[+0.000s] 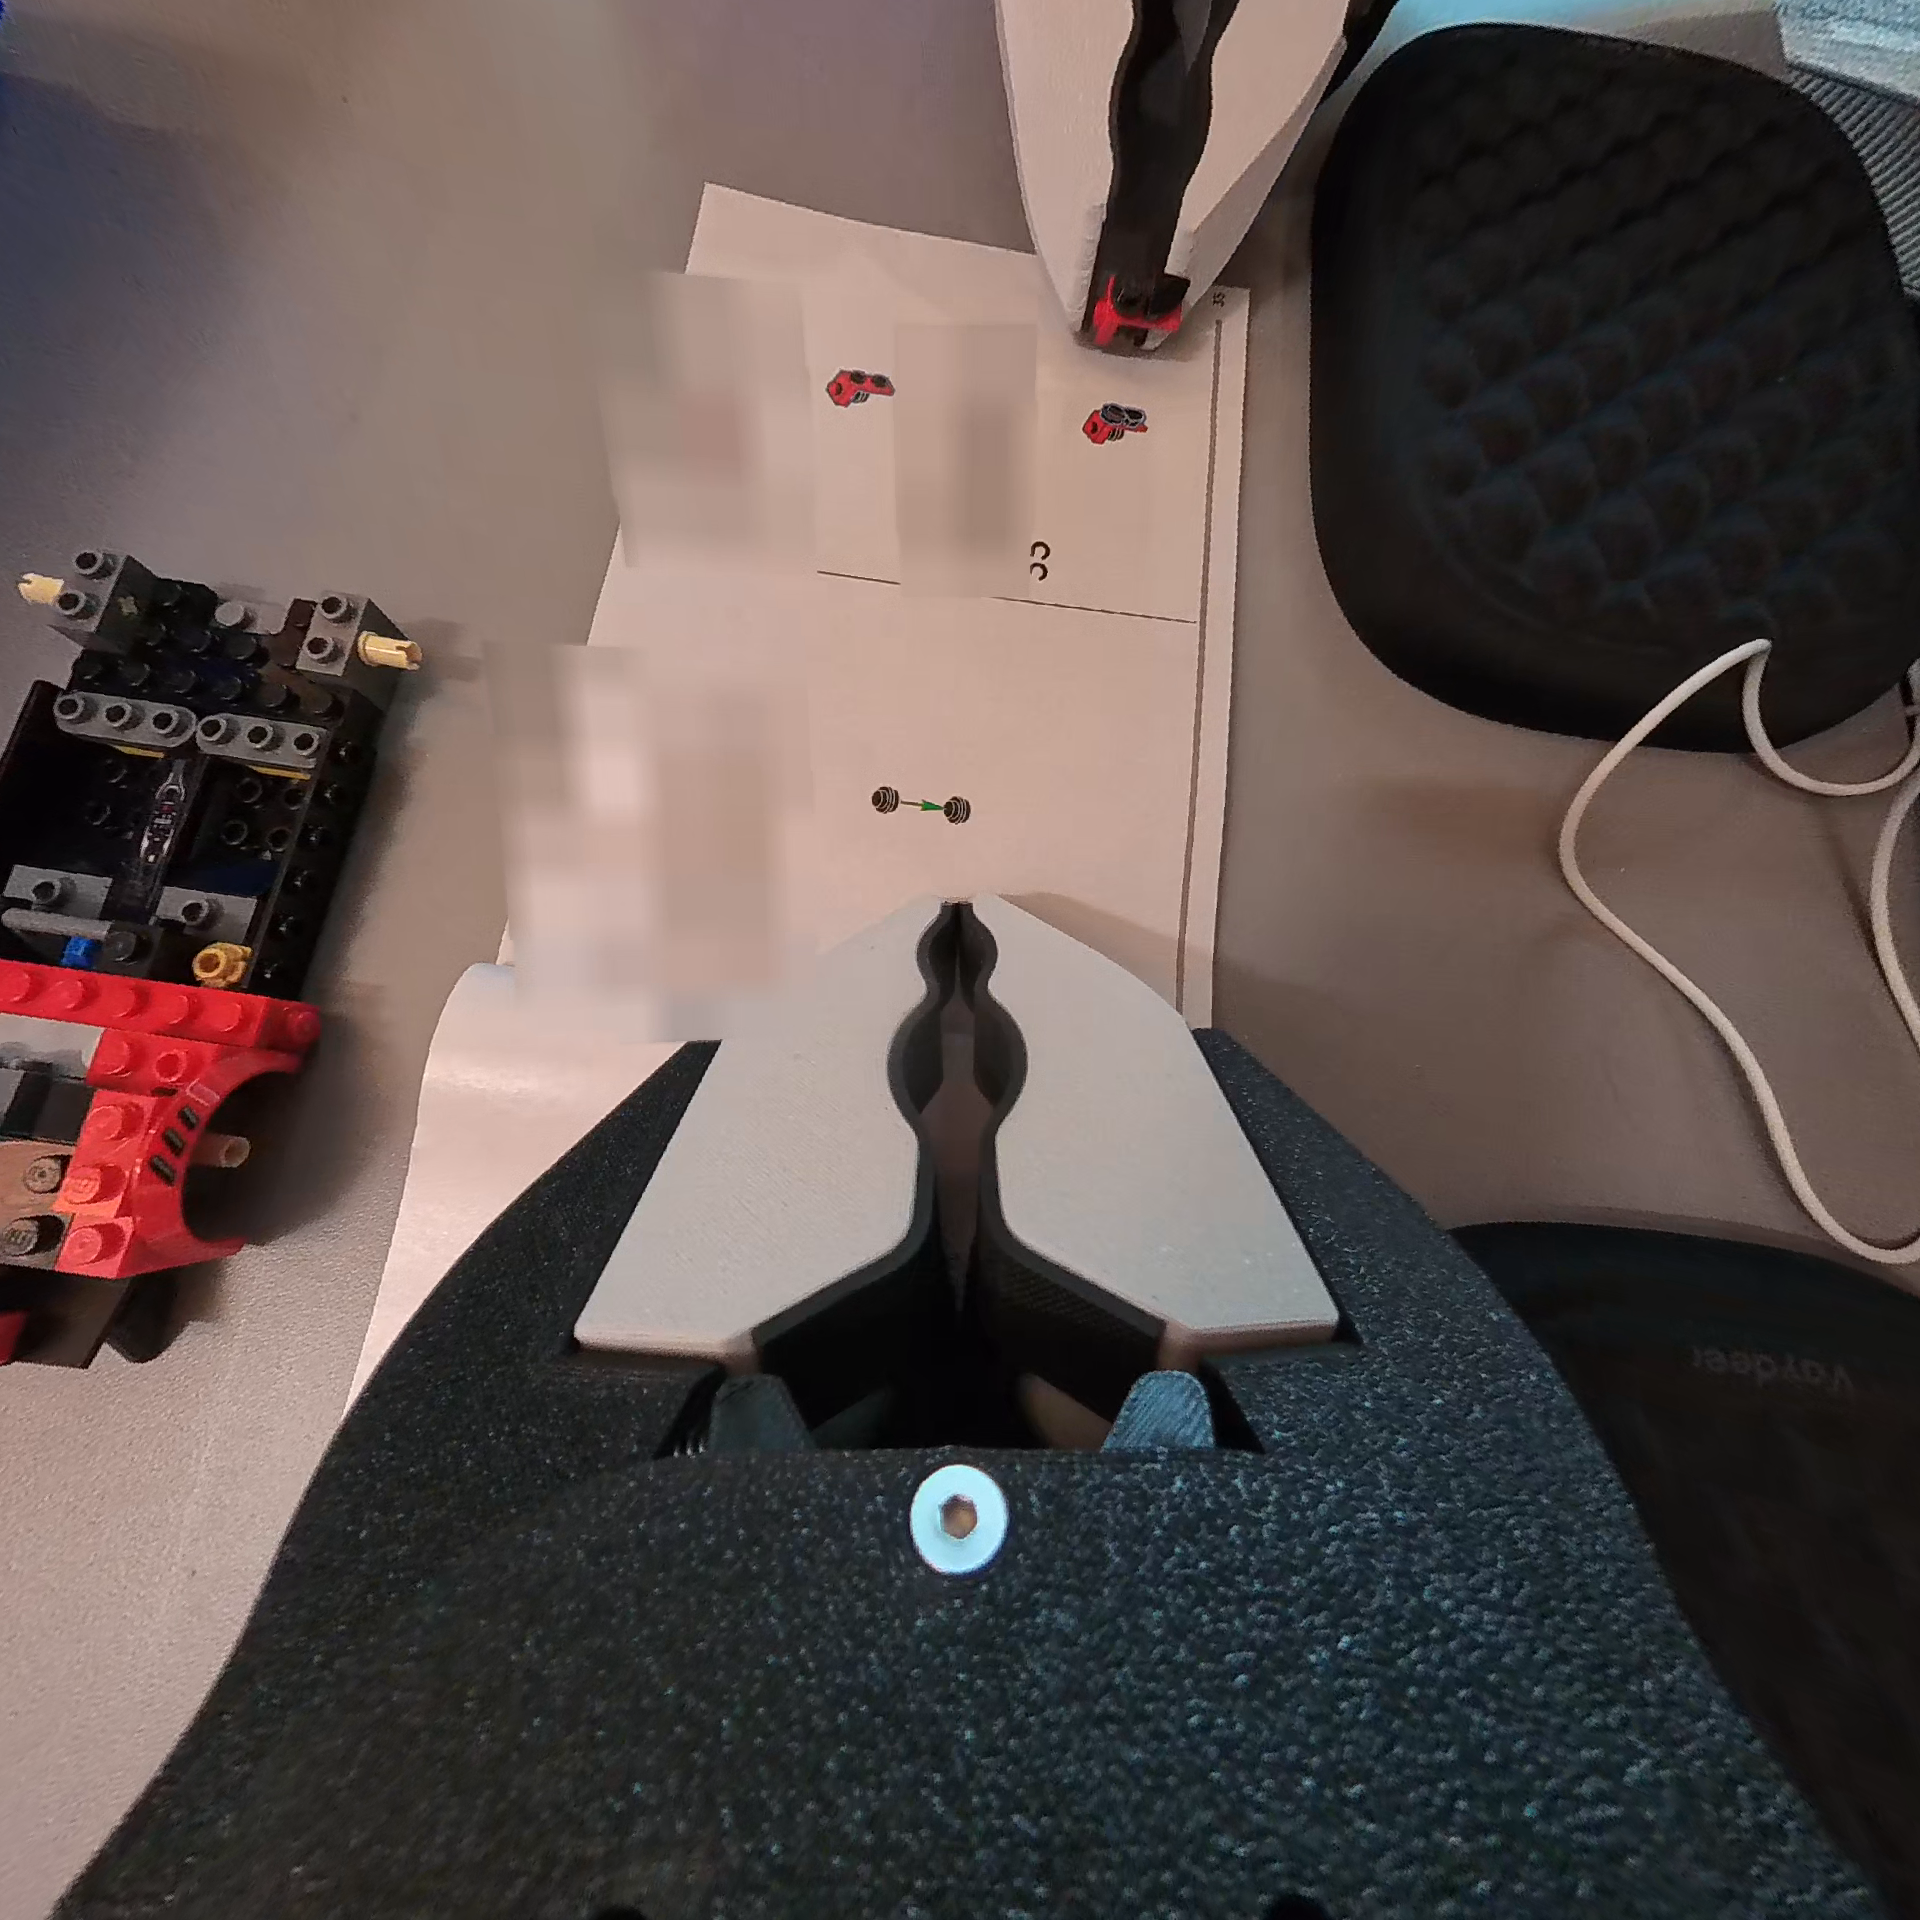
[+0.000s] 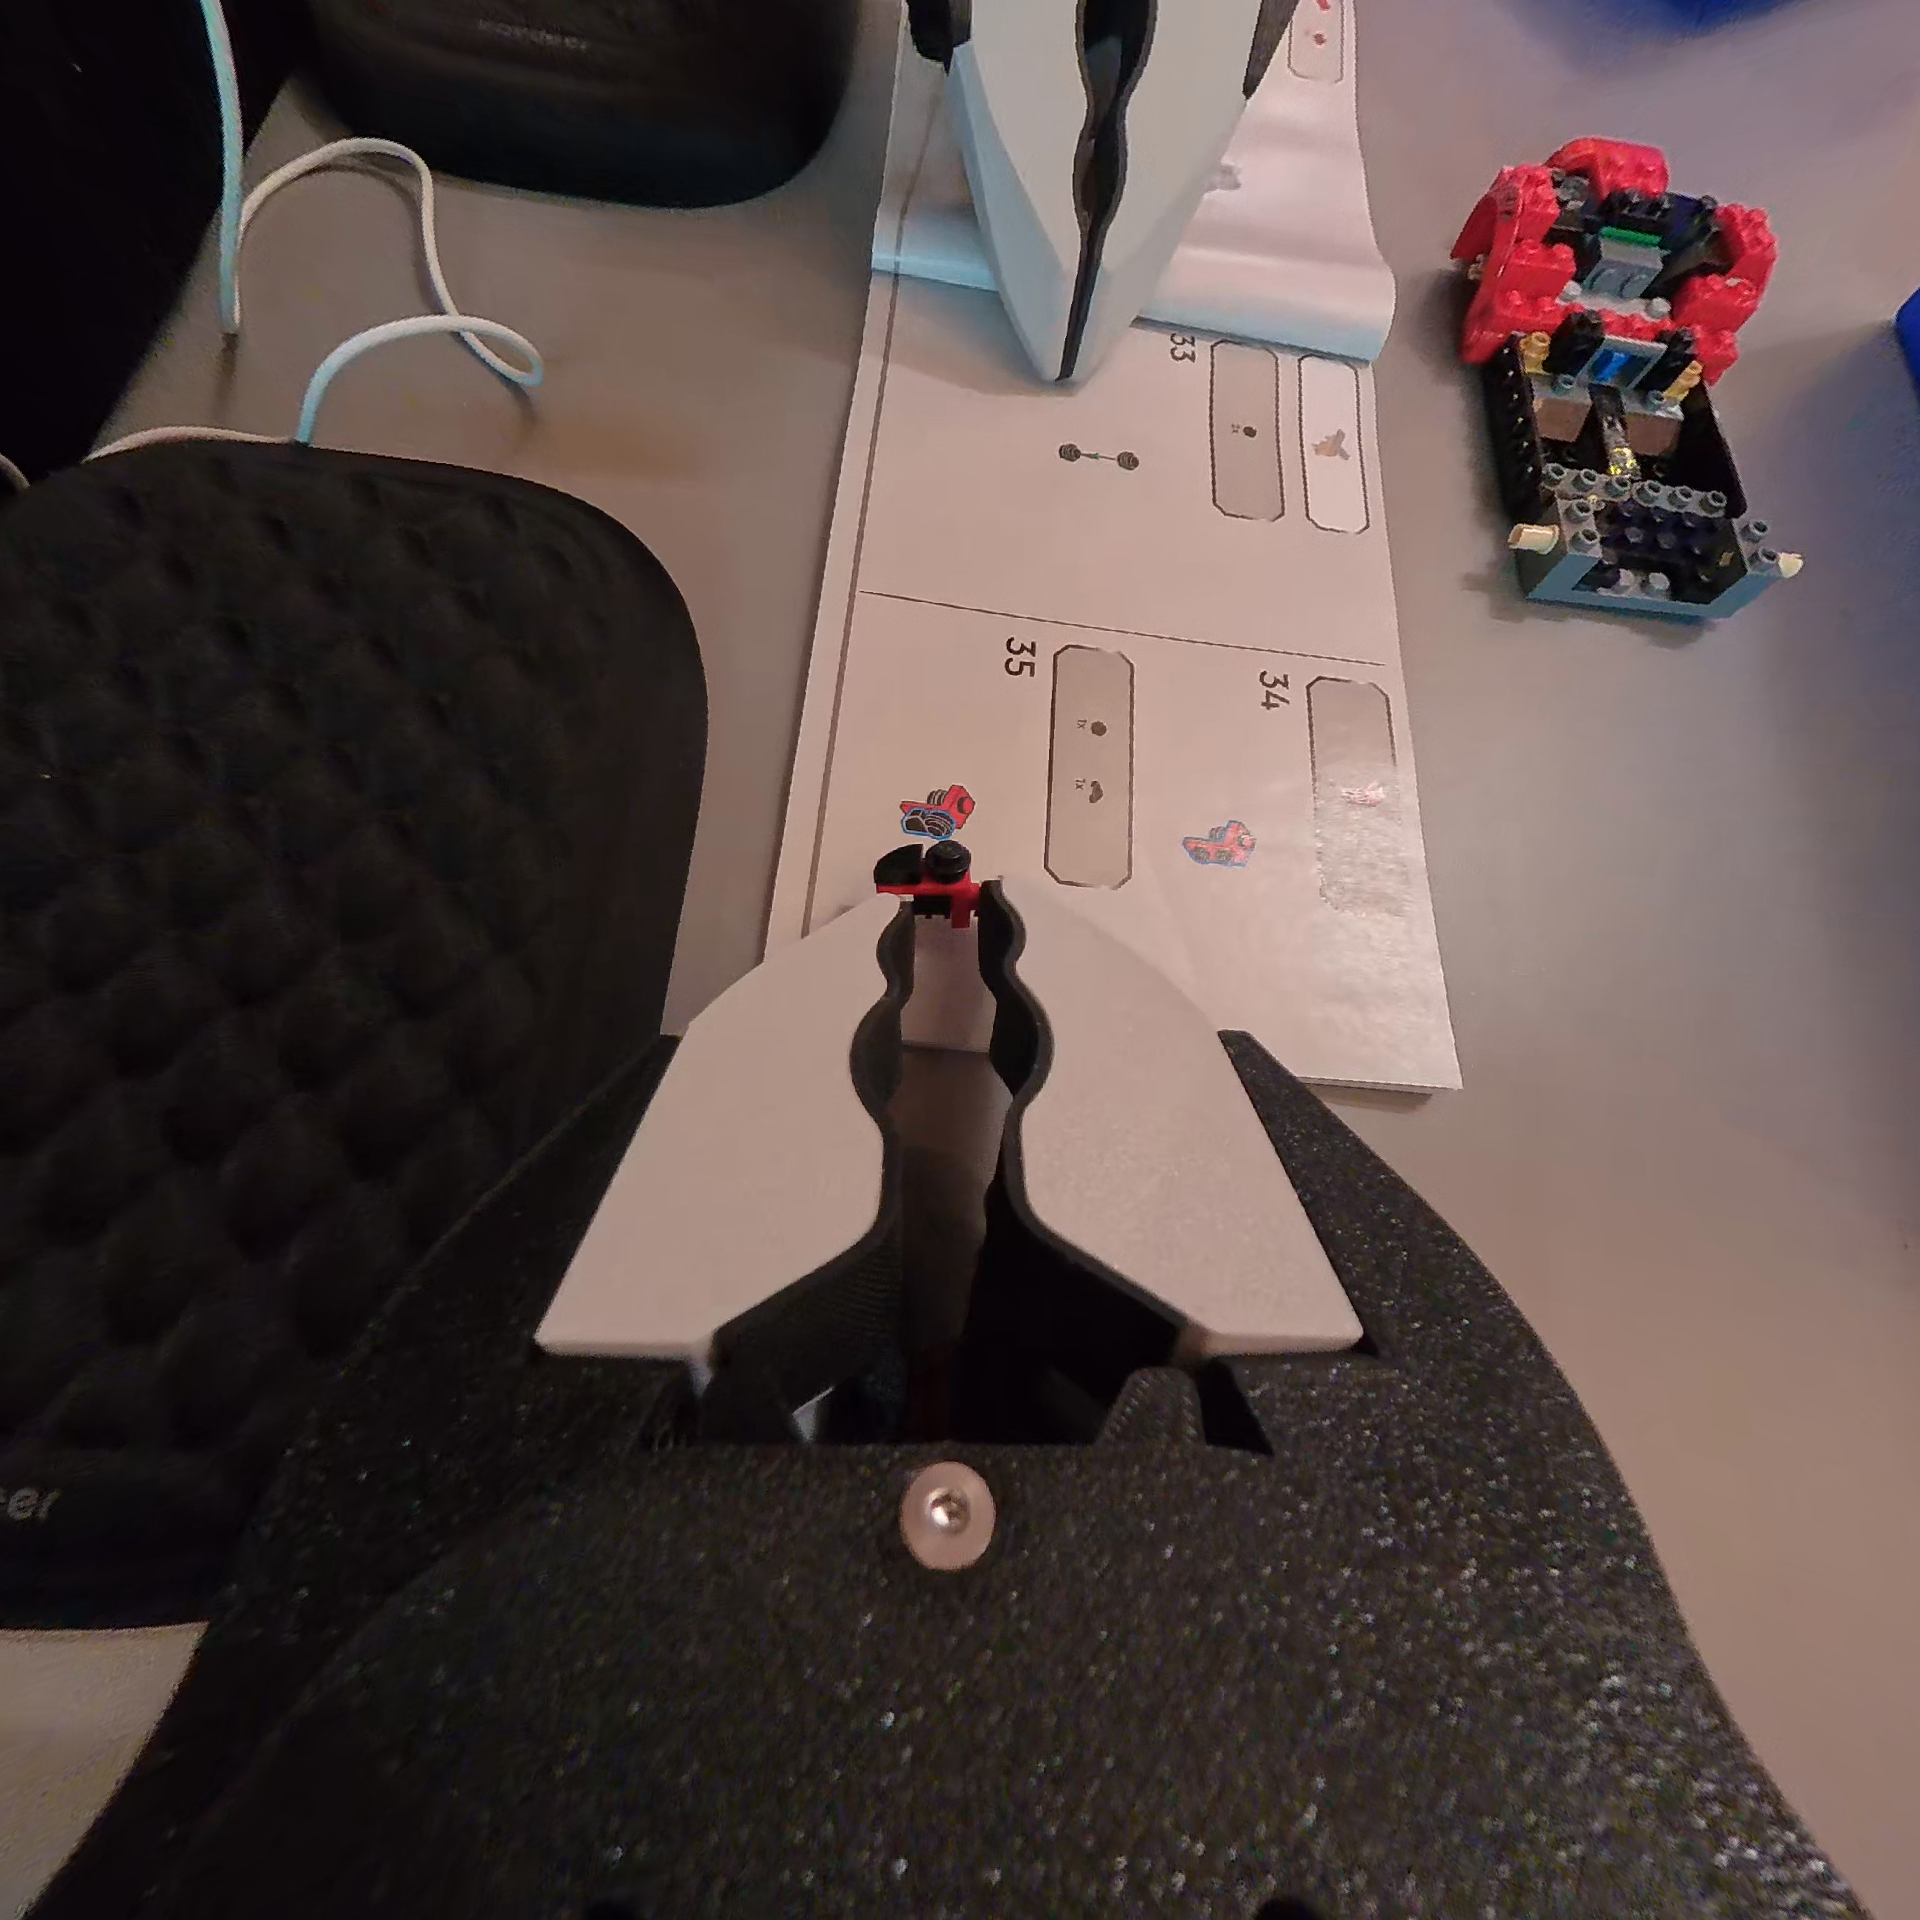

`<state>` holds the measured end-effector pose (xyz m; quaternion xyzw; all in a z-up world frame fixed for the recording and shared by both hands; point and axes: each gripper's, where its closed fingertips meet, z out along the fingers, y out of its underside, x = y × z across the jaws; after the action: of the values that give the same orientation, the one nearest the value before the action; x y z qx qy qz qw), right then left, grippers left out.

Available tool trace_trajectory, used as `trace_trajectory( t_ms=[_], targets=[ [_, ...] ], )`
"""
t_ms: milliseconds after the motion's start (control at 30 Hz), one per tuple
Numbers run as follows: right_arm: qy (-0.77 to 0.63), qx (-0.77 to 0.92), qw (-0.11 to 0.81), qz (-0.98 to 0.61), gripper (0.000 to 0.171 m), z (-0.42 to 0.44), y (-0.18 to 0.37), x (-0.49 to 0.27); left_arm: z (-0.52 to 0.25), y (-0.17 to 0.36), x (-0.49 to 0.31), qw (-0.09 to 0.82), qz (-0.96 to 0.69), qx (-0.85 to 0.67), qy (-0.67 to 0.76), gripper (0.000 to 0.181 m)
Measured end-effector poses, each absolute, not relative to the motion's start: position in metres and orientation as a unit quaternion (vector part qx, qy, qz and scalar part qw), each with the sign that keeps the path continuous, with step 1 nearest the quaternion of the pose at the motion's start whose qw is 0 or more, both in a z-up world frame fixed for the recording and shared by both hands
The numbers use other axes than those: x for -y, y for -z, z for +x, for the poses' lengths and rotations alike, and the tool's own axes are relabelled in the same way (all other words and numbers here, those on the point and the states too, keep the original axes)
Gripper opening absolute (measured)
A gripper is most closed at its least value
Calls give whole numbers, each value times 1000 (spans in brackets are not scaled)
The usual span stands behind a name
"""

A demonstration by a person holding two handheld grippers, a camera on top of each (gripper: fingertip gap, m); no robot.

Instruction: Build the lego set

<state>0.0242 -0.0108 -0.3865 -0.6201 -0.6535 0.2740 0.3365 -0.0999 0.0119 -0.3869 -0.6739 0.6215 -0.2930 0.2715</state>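
My right gripper (image 2: 940, 902) is shut on a small red lego piece (image 2: 930, 881) with two black parts on top, held just above the open instruction booklet (image 2: 1143, 582). This gripper and its piece (image 1: 1130, 312) also show at the top of the left wrist view. My left gripper (image 1: 956, 912) is shut with nothing visible between its fingertips, and its tips are down on the booklet (image 1: 1039, 707). It also shows in the right wrist view (image 2: 1070, 364). The half-built red and black lego car (image 1: 156, 914) stands to the left of the booklet, and it also shows in the right wrist view (image 2: 1621, 384).
A black quilted cushion (image 1: 1621, 364) lies beside the booklet, seen large in the right wrist view (image 2: 312, 831). A white cable (image 1: 1662, 935) loops on the grey table next to it, also seen in the right wrist view (image 2: 343, 343). Something blue (image 2: 1910, 353) sits at the table's edge. The gap from one gripper's tips to the other's is roughly 15 centimeters.
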Motion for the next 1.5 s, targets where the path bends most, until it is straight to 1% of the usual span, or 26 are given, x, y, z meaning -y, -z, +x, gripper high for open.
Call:
trace_trajectory(
  t_ms=[867, 933, 1033, 1100, 1167, 1267, 1500],
  targets=[
    [-288, 648, 321, -628, 12, 24, 387, 10, -100, 387, -12, 273, -671, -629, 283, 1],
    [-287, 648, 323, -627, 12, 24, 387, 10, -100, 386, -13, 283, -665, -639, 264, 7],
    [-296, 637, 338, -626, 12, 24, 381, 9, -98, 381, -12, 292, -660, -646, 248, 35],
    [-330, 612, 353, -626, 12, 22, 370, 9, -91, 373, -8, 305, -659, -640, 250, 54],
    [-342, 592, 377, -625, 12, 20, 358, 6, -85, 369, -3, 313, -661, -635, 249, 69],
    [-323, 575, 400, -636, 12, 22, 349, 1, -74, 368, 2, 319, -665, -628, 248, 72],
    [-255, 480, 454, -706, 12, 42, 343, -19, -42, 356, 4, 344, -666, -616, 242, 65]
  ],
)
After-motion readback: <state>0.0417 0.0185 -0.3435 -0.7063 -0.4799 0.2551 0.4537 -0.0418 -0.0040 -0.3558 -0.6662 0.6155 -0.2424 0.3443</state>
